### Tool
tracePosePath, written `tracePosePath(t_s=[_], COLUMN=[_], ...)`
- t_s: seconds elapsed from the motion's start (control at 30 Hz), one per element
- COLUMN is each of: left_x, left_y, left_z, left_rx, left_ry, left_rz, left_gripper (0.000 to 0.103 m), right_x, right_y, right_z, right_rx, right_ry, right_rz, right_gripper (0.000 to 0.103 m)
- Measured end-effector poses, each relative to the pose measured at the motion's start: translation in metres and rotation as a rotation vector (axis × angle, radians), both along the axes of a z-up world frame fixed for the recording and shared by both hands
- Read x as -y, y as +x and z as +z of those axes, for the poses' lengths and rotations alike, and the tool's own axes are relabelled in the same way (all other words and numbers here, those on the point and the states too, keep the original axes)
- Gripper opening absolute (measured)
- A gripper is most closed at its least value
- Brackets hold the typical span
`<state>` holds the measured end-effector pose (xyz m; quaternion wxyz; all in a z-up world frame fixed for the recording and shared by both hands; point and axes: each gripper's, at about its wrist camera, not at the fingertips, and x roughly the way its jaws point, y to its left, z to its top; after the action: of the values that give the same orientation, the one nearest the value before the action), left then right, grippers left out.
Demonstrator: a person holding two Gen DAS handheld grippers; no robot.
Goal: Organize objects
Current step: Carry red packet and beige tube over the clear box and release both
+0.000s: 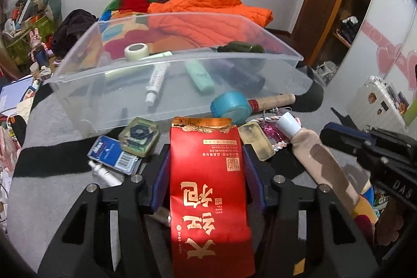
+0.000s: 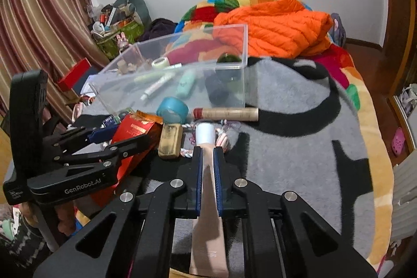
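Note:
A red tea packet (image 1: 208, 189) with gold lettering stands between my left gripper's (image 1: 207, 147) blue pads, which press on both its edges. The right wrist view shows that gripper (image 2: 117, 140) gripping the packet (image 2: 135, 132). My right gripper (image 2: 208, 151) is shut on a beige tube (image 2: 208, 202) with a white cap (image 2: 206, 134); the left wrist view shows the tube (image 1: 320, 163) at right. Ahead stands a clear plastic bin (image 1: 78, 100) holding a white tape roll (image 1: 136, 51), two tubes and dark items.
In front of the bin lie a blue tape roll (image 1: 230, 106), a cardboard roll (image 1: 271, 102), a yellowish soap bar (image 1: 256, 142), a green case (image 1: 139, 136) and a blue card box (image 1: 113, 155). An orange jacket (image 2: 273, 25) lies behind. Clutter crowds the left; the blanket's edge (image 2: 370, 121) runs right.

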<state>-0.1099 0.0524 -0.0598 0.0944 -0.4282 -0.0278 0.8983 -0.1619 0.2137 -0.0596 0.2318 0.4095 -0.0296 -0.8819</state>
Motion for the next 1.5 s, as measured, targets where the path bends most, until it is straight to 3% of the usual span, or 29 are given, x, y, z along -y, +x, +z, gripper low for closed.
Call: tracePosePath(t_s=[0.13, 0.27, 0.37, 0.5, 0.53, 0.63, 1.13, 1.5], left_x=[0.006, 0.016, 0.024, 0.031, 0.033, 0.036, 0.054, 0.060], left_y=[0.011, 0.024, 0.031, 0.034, 0.034, 0.034, 0.021, -0.014], left_z=[0.010, 0.023, 0.031, 0.036, 0.036, 0.035, 0.065, 0.080], left_rx=[-0.025, -0.056, -0.073, -0.083, -0.082, -0.082, -0.169, -0.173], left_ry=[-0.002, 0.010, 0.023, 0.030, 0.032, 0.035, 0.052, 0.075], left_rz=[0.003, 0.021, 0.037, 0.054, 0.058, 0.071, 0.122, 0.102], left_gripper=[0.053, 0.053, 0.053, 0.053, 0.053, 0.053, 0.053, 0.053], right_x=[0.002, 0.006, 0.009, 0.015, 0.015, 0.016, 0.017, 0.027], right_y=[0.002, -0.004, -0.010, -0.015, -0.015, -0.013, 0.004, -0.041], right_z=[0.005, -0.001, -0.011, -0.026, -0.028, -0.031, 0.018, 0.058], right_rx=[-0.015, 0.028, 0.047, 0.078, 0.083, 0.072, -0.068, -0.131], right_ry=[0.013, 0.041, 0.064, 0.069, 0.067, 0.063, -0.002, -0.058], right_rz=[0.015, 0.020, 0.011, 0.020, 0.022, 0.027, 0.045, 0.032], right_gripper=[0.007, 0.010, 0.031, 0.034, 0.033, 0.008, 0.005, 0.006])
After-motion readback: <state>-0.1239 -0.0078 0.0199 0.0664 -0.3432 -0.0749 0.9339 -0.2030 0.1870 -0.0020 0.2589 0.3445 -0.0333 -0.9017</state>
